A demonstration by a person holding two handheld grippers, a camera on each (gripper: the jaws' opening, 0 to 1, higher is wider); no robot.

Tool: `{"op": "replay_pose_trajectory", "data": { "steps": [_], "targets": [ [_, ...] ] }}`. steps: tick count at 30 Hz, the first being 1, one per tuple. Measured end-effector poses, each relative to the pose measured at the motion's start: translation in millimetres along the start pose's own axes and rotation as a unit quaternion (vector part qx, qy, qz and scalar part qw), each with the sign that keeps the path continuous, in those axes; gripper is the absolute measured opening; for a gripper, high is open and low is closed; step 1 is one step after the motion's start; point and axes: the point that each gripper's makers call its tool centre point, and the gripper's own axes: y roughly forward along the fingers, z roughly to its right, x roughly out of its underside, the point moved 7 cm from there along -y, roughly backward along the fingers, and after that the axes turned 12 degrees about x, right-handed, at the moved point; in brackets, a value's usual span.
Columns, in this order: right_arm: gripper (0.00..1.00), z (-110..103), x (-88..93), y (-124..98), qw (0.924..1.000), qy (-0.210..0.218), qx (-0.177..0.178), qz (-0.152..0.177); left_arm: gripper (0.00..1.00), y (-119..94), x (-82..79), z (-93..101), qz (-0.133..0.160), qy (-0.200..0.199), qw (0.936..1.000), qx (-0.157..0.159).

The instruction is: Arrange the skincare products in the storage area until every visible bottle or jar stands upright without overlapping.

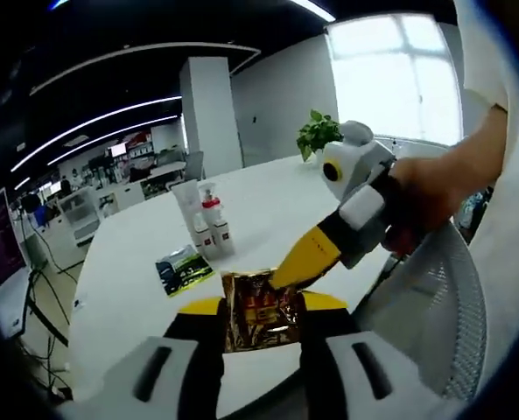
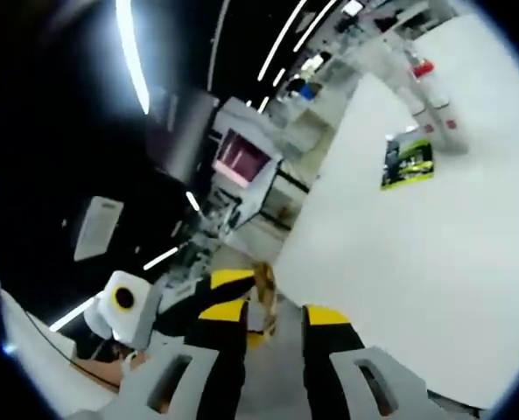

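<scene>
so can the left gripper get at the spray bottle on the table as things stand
Probably not yet. The left gripper is shut on a brown sachet, so its jaws are full. The spray bottle stands farther back on the white table, with bare tabletop between; only the load is in the way.

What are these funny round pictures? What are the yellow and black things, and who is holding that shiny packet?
A person holds a tool in each hand, called a hand-held gripper. Each has two jaws like tongs, with a small camera riding on it, so the pictures look round and bent.

The left gripper view looks along the left hand-held gripper. Its jaws pinch a shiny brown packet. The right hand-held gripper reaches in from the right, held by the person's hand, its yellow tip at the packet's upper edge.

The right gripper view is tilted and looks from the other tool.

On the white table stand a white tube and a spray bottle with a red collar. A dark green leaflet lies flat nearby. A potted plant stands further back.
</scene>
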Motion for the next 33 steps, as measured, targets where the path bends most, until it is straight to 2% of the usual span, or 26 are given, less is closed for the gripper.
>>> {"op": "replay_pose_trajectory", "data": {
  "steps": [6,11,18,22,25,27,29,32,33],
  "targets": [
    [0.02,2.8,2.3,-1.0,0.9996,0.02,-0.013,-0.014,0.3,2.1,2.4,4.4,-0.004,0.009,0.9998,0.015],
    [0.01,0.6,0.9,-3.9,0.9994,0.023,-0.022,-0.016,0.33,3.1,1.8,4.7,0.0,0.008,0.9998,0.016],
    [0.0,3.4,-2.7,-14.4,0.9994,0.014,-0.03,-0.009,0.33,3.1,-0.5,4.6,0.013,-0.006,0.9993,0.035],
    [0.0,6.6,-5.2,-20.7,0.9992,0.011,-0.039,0.0,0.32,1.7,-3.0,3.8,0.026,-0.025,0.9983,0.046],
    [0.0,8.9,-7.2,-27.1,0.9991,0.002,-0.042,0.008,0.34,2.2,-1.7,3.0,0.021,-0.051,0.9967,0.06],
    [0.0,8.4,-7.7,-32.7,0.9985,-0.016,-0.05,0.013,0.39,2.4,-3.7,2.0,0.035,-0.084,0.9932,0.073],
    [0.0,8.3,-6.7,-36.9,0.9976,-0.037,-0.057,0.013,0.41,0.3,-8.0,-1.4,0.061,-0.108,0.989,0.081],
    [0.0,5.9,-3.5,-43.7,0.9933,-0.087,-0.075,0.008,0.4,-3.5,-9.9,-4.3,0.078,-0.156,0.9793,0.102],
    [0.0,3.5,-1.8,-46.1,0.9914,-0.099,-0.085,0.005,0.39,-4.2,-10.6,-2.3,0.081,-0.174,0.9732,0.127]
  ]
}}
